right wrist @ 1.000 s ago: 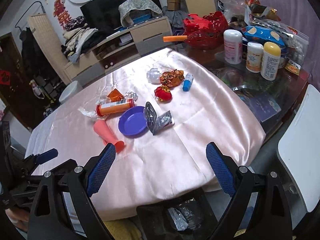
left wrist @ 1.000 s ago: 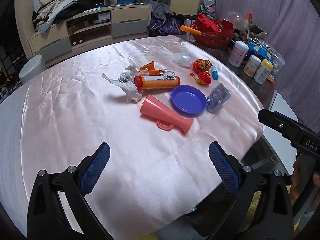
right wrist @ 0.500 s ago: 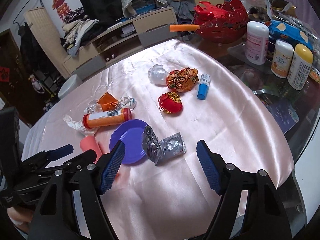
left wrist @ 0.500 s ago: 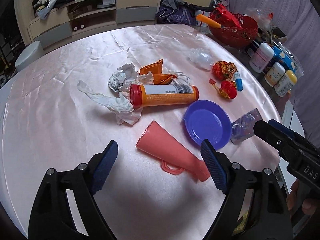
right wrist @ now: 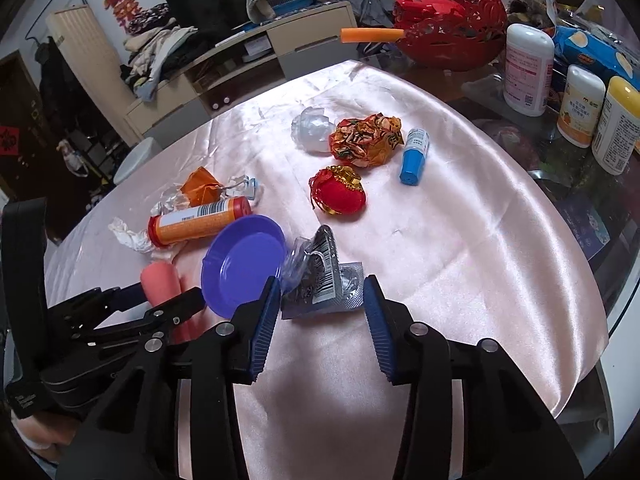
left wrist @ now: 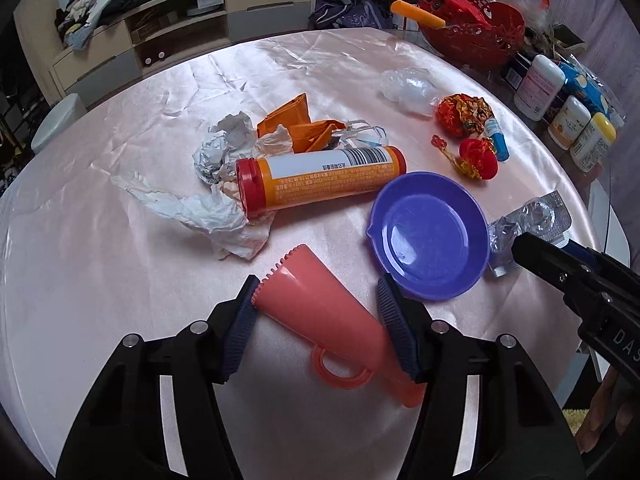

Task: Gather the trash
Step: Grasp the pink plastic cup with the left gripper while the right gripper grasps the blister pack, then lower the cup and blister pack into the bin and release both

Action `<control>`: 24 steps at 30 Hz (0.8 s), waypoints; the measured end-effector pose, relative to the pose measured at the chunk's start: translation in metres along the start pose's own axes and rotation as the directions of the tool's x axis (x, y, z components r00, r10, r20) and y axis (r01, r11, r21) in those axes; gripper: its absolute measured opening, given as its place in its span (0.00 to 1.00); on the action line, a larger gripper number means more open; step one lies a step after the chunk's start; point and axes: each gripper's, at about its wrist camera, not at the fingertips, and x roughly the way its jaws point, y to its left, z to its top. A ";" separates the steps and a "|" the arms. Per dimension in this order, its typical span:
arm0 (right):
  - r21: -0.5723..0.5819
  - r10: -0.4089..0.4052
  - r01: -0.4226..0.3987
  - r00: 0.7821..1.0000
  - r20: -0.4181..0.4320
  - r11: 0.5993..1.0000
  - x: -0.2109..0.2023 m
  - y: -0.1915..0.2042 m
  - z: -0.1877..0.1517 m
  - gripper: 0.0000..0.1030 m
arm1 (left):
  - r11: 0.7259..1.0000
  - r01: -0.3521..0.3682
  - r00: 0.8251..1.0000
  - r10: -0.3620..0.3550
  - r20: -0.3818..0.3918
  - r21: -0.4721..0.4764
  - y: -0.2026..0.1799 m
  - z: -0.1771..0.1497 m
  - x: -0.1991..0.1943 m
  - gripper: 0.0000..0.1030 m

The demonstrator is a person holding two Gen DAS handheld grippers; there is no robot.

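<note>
Jaws had just been closing on both sides: my left hand-held gripper (left wrist: 318, 328) straddled the pink horn (left wrist: 332, 320), my right hand-held gripper (right wrist: 320, 320) the foil blister (right wrist: 320, 280), both near the bench's front edge, neither squeezed yet.

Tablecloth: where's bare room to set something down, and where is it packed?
Free: the wide stretch of the tablecloth left of the tissue, and the near-right cloth past the blister pack. Packed: the middle, from orange tube to purple dish, and the bottles on the glass at right.
</note>
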 end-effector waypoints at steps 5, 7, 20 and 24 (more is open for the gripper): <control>-0.007 -0.004 0.004 1.000 0.014 1.000 -0.014 0.000 -0.005 0.40 | 1.000 0.016 1.000 -0.016 -0.001 0.009 0.002 -0.015 -0.010 0.47; -0.011 -0.007 0.007 1.000 0.022 1.000 -0.023 0.002 -0.008 0.40 | 0.999 0.032 0.999 -0.032 -0.008 0.009 0.003 -0.024 -0.016 0.45; -0.017 -0.030 0.030 0.999 0.020 0.999 -0.088 0.010 -0.072 0.40 | 0.985 0.129 0.992 -0.127 -0.025 0.113 -0.025 -0.099 -0.057 0.37; -0.004 -0.043 0.043 0.999 0.010 0.999 -0.102 0.004 -0.094 0.40 | 0.979 0.151 0.989 -0.149 -0.022 0.137 -0.038 -0.118 -0.068 0.37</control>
